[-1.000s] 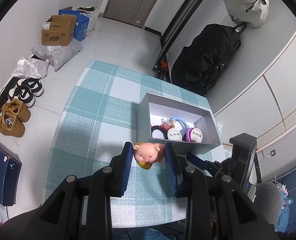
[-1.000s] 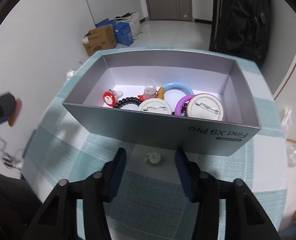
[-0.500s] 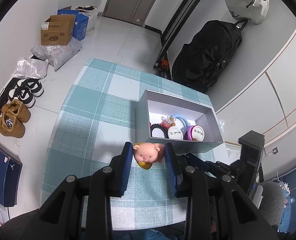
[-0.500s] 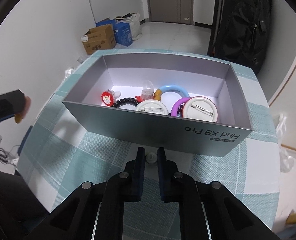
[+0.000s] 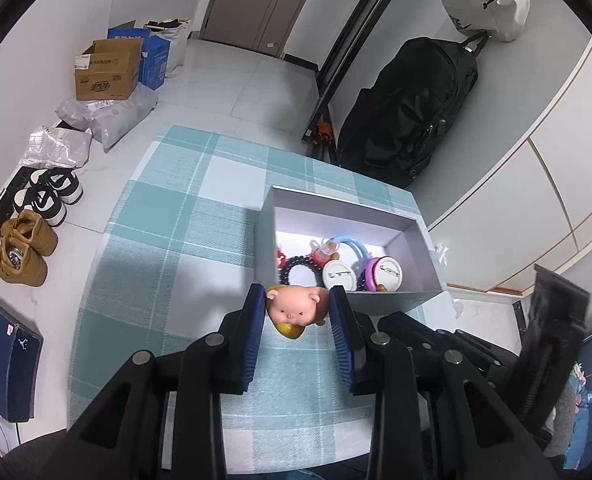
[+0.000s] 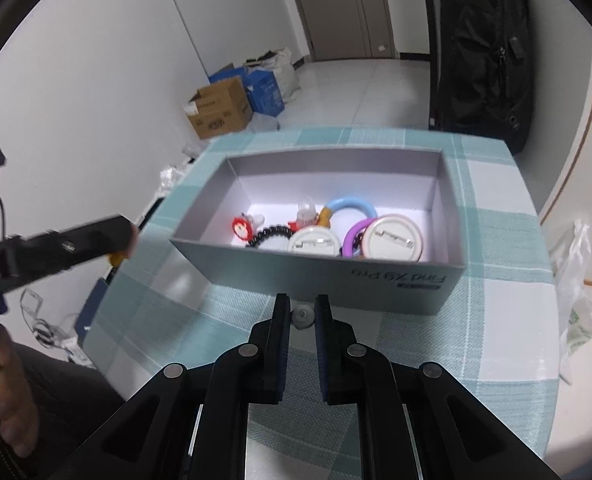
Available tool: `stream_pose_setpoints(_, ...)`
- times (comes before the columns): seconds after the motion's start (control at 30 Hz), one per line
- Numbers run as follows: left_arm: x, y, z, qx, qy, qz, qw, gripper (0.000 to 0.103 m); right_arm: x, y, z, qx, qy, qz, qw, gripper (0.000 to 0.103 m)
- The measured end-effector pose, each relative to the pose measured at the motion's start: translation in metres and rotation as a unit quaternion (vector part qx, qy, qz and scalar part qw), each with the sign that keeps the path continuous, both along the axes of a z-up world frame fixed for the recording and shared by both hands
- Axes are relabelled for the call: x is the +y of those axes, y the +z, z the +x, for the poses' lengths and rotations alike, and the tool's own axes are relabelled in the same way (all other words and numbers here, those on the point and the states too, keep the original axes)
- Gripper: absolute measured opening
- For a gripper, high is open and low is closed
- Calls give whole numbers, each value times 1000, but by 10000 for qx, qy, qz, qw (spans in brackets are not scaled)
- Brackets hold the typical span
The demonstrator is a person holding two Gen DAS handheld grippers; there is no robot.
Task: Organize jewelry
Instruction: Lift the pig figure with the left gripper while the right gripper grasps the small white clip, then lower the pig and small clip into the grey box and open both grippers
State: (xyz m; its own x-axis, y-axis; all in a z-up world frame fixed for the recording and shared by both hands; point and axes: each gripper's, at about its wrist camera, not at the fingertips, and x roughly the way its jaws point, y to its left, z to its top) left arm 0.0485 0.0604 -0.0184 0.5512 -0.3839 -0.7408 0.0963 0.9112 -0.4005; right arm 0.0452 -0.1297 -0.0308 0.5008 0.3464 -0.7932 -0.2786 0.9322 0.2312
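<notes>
From my left camera, the checked counter (image 5: pixel 184 240) lies bare left of the grey box (image 5: pixel 400 300). The box top is open from above; its near wall (image 6: pixel 336 280) rises just beyond my right gripper (image 6: pixel 302 316). Bracelets (image 6: pixel 350 212) and badges (image 6: pixel 394 236) crowd the box's near half; the far half is free.

One grey cardboard box (image 6: pixel 336 276); inside, two round white pin badges (image 6: pixel 314 240); one black bead bracelet (image 5: pixel 300 266); one pink pig figure (image 5: pixel 296 309).
</notes>
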Motion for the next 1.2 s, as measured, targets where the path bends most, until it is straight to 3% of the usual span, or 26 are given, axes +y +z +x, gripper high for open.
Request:
stream_pose_setpoints(0.3,-22,2,3,-152,-102,293,9994,27,-13,22,0,-82,26,438,9990,11)
stream_pose_setpoints(0.87,-59,0,25,-77,-243,256,9993,27,-46,50,23,-183,-194,1395,9899,11)
stream_pose_setpoints(1.03,-61,-2,34,23,-190,135,9997,27,-47,56,27,-327,-158,1480,9883,11)
stream_pose_setpoints(1.2,-63,-3,41,74,-156,88,9998,27,-52,50,35,-196,-254,1559,9873,11)
